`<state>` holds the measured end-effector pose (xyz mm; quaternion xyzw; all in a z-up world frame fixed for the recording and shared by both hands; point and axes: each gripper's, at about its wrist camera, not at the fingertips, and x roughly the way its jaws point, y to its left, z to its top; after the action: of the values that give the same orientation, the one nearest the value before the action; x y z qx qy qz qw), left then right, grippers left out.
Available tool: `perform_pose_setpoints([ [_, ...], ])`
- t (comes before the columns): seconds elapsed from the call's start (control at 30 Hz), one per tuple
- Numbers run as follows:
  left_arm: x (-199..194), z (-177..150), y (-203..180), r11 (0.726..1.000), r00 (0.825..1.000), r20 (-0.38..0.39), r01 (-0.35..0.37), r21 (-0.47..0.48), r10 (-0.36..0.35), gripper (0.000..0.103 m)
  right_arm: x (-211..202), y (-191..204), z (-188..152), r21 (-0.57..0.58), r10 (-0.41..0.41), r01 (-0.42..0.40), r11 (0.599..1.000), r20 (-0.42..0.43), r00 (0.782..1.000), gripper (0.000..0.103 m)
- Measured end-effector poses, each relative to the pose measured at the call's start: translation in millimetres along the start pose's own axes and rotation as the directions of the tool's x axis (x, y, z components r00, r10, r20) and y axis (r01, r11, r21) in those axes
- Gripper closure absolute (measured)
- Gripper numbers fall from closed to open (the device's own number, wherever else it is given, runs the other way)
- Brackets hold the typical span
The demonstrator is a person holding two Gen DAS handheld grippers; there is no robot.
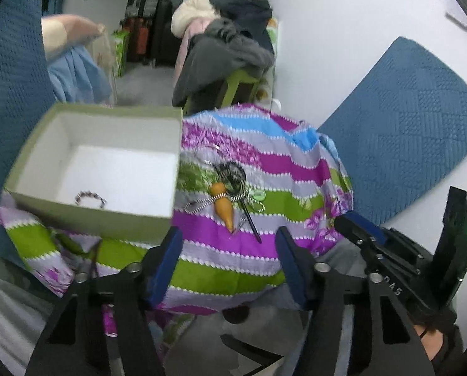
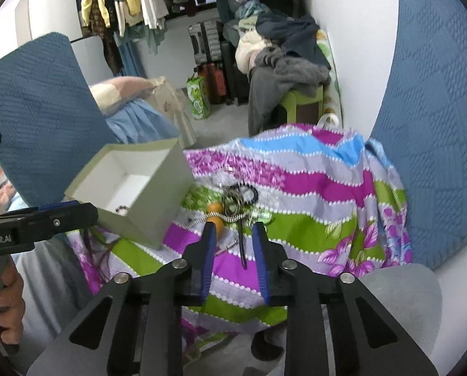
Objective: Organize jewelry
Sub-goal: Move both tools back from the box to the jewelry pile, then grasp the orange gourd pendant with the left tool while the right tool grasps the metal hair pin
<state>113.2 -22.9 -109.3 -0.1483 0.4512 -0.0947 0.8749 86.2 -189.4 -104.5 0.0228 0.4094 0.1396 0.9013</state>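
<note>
Your right gripper (image 2: pixel 233 235), jaws narrowed and empty, sits nearest the tangled jewelry pile (image 2: pixel 233 206), just ahead; left gripper (image 1: pixel 228 244) open.

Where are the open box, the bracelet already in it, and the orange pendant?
Open box (image 1: pixel 86 219), left wrist view, on its near outer wall.
Bracelet (image 1: pixel 90 197), left wrist view, on the beaded loop lying on the box floor.
Orange pendant (image 1: pixel 223 208), left wrist view, on the middle of its tapering body.
</note>
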Motion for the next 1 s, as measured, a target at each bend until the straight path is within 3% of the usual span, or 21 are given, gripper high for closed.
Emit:
perform_pose_setpoints([
  [0.1,18.9,-2.0,-1.7,1.000,1.000,-0.019,-0.001,-0.006,0.001,0.046,14.6,-7.7,-3.7,0.031,0.044,-0.044,0.999,-0.029,0.999,0.087],
  [0.33,71.3,1.5,-4.1,0.998,0.996,-0.078,0.041,-0.043,-0.044,0.059,59.0,-11.1,-16.5,-0.041,0.084,-0.087,0.995,-0.053,0.995,0.089],
  [0.5,109.5,7.8,-7.0,0.998,0.994,-0.102,0.045,-0.050,-0.050,0.062,89.0,-25.3,-26.9,-0.005,0.137,-0.139,0.990,-0.114,0.984,0.090],
  [0.57,123.8,10.7,-7.2,0.997,0.992,-0.117,0.045,-0.055,-0.051,0.068,97.6,-28.8,-28.2,0.023,0.164,-0.162,0.986,-0.130,0.978,0.090],
  [1.0,187.3,26.9,13.8,0.995,0.988,-0.149,0.013,-0.104,-0.029,0.068,130.9,-23.8,-35.5,0.080,0.246,-0.235,0.969,-0.184,0.952,0.090],
])
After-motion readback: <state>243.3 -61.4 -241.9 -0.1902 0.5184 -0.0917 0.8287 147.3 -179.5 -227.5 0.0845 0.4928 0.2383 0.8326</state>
